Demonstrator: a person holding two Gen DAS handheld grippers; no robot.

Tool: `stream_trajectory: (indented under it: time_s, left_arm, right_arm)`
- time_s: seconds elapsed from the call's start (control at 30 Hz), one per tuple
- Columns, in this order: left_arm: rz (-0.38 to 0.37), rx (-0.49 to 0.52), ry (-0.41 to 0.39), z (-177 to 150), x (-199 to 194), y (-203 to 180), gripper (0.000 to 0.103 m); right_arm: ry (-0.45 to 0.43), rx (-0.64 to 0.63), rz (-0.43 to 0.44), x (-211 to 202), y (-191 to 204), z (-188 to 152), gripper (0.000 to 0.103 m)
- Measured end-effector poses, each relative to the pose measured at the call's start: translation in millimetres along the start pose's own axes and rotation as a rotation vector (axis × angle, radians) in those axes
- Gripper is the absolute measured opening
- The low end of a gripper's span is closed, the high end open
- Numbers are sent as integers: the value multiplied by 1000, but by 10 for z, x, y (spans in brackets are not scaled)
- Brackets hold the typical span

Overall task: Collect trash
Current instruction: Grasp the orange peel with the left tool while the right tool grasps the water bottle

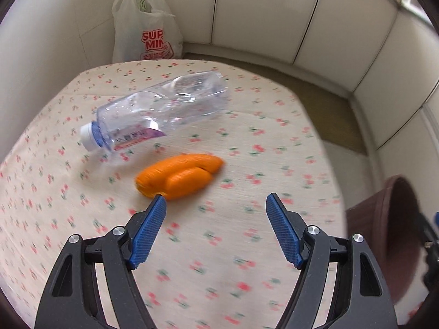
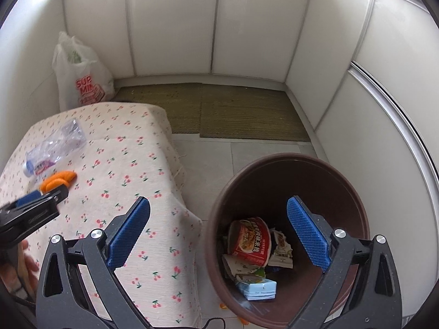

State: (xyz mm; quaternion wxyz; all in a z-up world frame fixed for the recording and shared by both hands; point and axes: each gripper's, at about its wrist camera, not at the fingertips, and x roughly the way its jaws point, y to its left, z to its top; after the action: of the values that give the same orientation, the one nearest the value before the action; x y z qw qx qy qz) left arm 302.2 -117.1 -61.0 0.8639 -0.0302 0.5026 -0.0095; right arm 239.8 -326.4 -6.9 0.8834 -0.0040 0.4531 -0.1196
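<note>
Cloth [image 1: 192, 246] printed with cherries covers the low table on which the remaining trash lies; the brown bin [image 2: 219, 219] stands on the floor just beside its edge, already holding a red noodle cup [image 2: 251, 242], a pale blue carton [image 2: 258, 288] and crumpled wrappers. A clear plastic bottle [image 1: 162, 109] is seen lying on its side on the cloth, cap toward the left gripper's side, and the orange peel [image 1: 178, 175] lies near it, closer to the left gripper [image 1: 215, 201].

The left gripper's jaws stand wide apart and empty, one fingertip at the near edge of the peel. The right gripper [image 2: 218, 203] is held over the bin's rim, jaws likewise apart with nothing between them.

The step in hand is judged to be the pickup of the peel. The gripper should be shifted so that the peel sits centred between both pads, then lowered almost to the cloth before closing, so that fabric is not pinched. The peel's curved body should be straddled across its narrow width, and gently.
</note>
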Motion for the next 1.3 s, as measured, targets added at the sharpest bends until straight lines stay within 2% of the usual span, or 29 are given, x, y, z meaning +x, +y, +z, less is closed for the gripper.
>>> stream_trajectory:
  time_s: [0.27, 0.4, 0.47, 0.5, 0.53, 0.63, 0.73, 0.83, 0.93, 1.0, 1.13, 1.17, 1.23, 1.3]
  left_arm:
    - [98, 178, 26, 126, 368, 109, 74]
    - [73, 191, 36, 224, 502, 157, 74]
    - [87, 210, 54, 265, 596, 170, 69]
    - [96, 216, 52, 282, 623, 194, 62]
    - [88, 210, 46, 302, 634, 240, 51]
    - [-5, 123, 53, 380, 609, 448, 30]
    - [-115, -7, 60, 358, 470, 780, 20]
    - [-199, -67, 51, 220, 186, 1063, 17]
    - [-275, -107, 17, 56, -228, 1425, 17]
    - [-298, -129, -19, -50, -506, 1675, 16]
    - [-342, -195, -75, -267, -949, 2160, 16]
    - [-350, -202, -92, -331, -1021, 2295, 16]
    - [-338, -203, -119, -472, -1079, 2482, 16]
    - [-315, -234, -110, -537, -998, 2604, 16]
  right_arm:
    - [-4, -41, -5, 9, 153, -3, 96]
    - [-32, -44, -17, -39, 151, 4, 96]
    - [-43, -56, -22, -52, 171, 7, 96]
    - [-41, -61, -17, -50, 182, 9, 96]
    - [-38, -64, -7, -48, 197, 7, 96]
    - [-42, -88, 35, -62, 286, -5, 96]
    - [-77, -132, 89, -129, 433, -8, 96]
    - [-139, -189, 144, -231, 619, -13, 96]
    - [-207, -317, 206, -336, 969, 16, 96]
    - [-239, -489, 224, -361, 1337, 24, 96]
    - [-316, -955, 173, -308, 2123, -16, 96]
    - [-324, -1033, 170, -288, 2236, -26, 96]
    - [-339, -1228, 154, -206, 2483, -53, 96]
    - [-353, -1425, 128, -102, 2714, -93, 96]
